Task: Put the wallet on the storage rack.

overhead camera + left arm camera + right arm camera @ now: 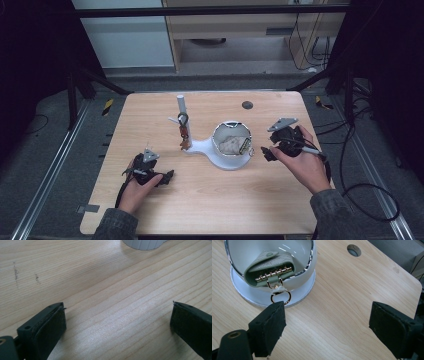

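Note:
A white bowl (216, 145) stands on a white base mid-table, joined to an upright white post (182, 112) with a dark keychain (183, 131) hung on it. In the bowl (312, 257) lies a pale green key case (270, 267), and its gold ring (280, 297) hangs out over the rim. My right gripper (327, 312) is open just right of the bowl, one jaw close under the ring, only bare table between the jaws. My left gripper (169, 176) rests low at the table's front left, open (118, 312) over bare wood.
A small round dark hole (354, 250) sits in the tabletop behind the bowl. The white base (145, 243) edges into the top of the left gripper view. Cables trail off the table's right side, and dark frame legs stand at the back corners.

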Demonstrator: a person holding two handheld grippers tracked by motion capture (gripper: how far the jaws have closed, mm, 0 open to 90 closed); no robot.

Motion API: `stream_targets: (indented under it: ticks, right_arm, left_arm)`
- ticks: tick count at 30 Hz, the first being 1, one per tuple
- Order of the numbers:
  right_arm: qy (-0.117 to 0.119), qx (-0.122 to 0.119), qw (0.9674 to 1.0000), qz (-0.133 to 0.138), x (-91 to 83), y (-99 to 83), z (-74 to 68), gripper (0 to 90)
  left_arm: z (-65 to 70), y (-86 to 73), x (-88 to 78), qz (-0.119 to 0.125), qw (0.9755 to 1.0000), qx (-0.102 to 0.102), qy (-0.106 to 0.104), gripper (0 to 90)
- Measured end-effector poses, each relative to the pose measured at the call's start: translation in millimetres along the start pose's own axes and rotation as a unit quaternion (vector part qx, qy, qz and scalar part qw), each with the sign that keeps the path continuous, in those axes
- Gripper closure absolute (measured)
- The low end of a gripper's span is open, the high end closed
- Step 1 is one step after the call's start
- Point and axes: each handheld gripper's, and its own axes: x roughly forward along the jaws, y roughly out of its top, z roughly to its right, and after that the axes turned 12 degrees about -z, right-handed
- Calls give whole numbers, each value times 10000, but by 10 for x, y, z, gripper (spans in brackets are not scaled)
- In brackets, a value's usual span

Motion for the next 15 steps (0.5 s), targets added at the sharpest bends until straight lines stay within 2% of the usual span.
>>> stream_targets:
  ticks: [4,7,15]
  right_arm:
    - [64,170,9997,187,59,-140,27,141]
    - [84,232,9995,200,101,-206,27,141]
    - [232,711,9969,234,308,-487,-6,151]
  left_arm:
    - [-1,0,0,-2,10000,2,-4,0]
    - [-1,0,0,-4,10000,5,-3,0]
    - [-1,0,0,-3,10000,4,-4,0]
